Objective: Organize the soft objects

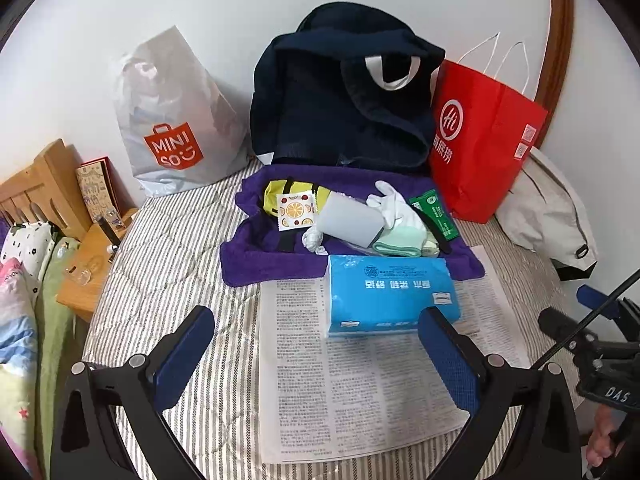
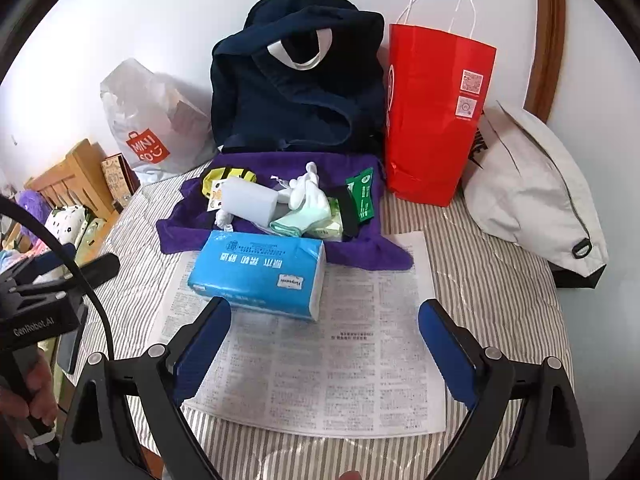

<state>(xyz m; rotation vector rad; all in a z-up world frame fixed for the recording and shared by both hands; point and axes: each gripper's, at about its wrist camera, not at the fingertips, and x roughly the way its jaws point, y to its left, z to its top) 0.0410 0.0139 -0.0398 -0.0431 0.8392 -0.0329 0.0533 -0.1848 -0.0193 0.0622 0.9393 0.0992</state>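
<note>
A blue tissue pack (image 1: 390,294) (image 2: 260,270) lies on a printed paper sheet (image 1: 360,384) (image 2: 320,368) on the striped bed. Behind it a purple towel (image 1: 256,256) (image 2: 360,250) carries a grey block (image 1: 348,222) (image 2: 248,200), white gloves (image 1: 394,204) (image 2: 310,192), a mint cloth (image 1: 398,242) (image 2: 286,226), a yellow pouch (image 1: 288,192) (image 2: 228,174) and a green packet (image 1: 434,214) (image 2: 362,196). My left gripper (image 1: 316,344) is open and empty, just in front of the tissue pack. My right gripper (image 2: 324,336) is open and empty over the paper.
Against the wall stand a MINISO plastic bag (image 1: 172,120) (image 2: 152,128), a dark navy bag (image 1: 344,92) (image 2: 296,76) and a red paper bag (image 1: 484,136) (image 2: 432,112). A white fabric bag (image 1: 548,208) (image 2: 532,192) lies at the right. A wooden headboard (image 1: 40,188) is at the left.
</note>
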